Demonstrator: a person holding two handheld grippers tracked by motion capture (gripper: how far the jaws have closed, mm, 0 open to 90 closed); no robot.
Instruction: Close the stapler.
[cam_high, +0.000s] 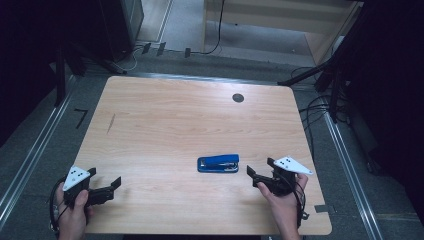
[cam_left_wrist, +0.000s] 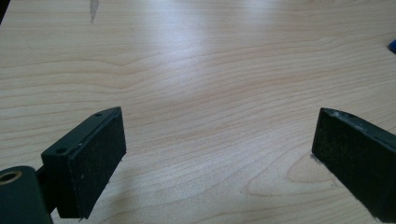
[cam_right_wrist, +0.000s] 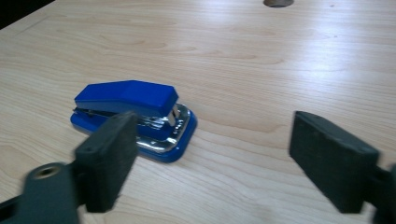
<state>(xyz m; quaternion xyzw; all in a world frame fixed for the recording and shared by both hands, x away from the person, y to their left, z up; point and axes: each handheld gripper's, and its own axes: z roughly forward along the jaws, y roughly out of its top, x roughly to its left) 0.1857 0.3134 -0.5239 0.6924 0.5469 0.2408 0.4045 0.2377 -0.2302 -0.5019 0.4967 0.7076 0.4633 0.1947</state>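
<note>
The blue stapler lies flat on the surface just ahead of the right tongs, which gape empty, seemingly lined up to grab it, while the left tongs, likewise gaping, wait well apart.

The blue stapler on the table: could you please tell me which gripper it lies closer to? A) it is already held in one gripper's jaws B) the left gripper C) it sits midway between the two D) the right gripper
D: in the high view the blue stapler lies on the table just beyond the open right gripper, while the left gripper is far off across bare wood.
</note>
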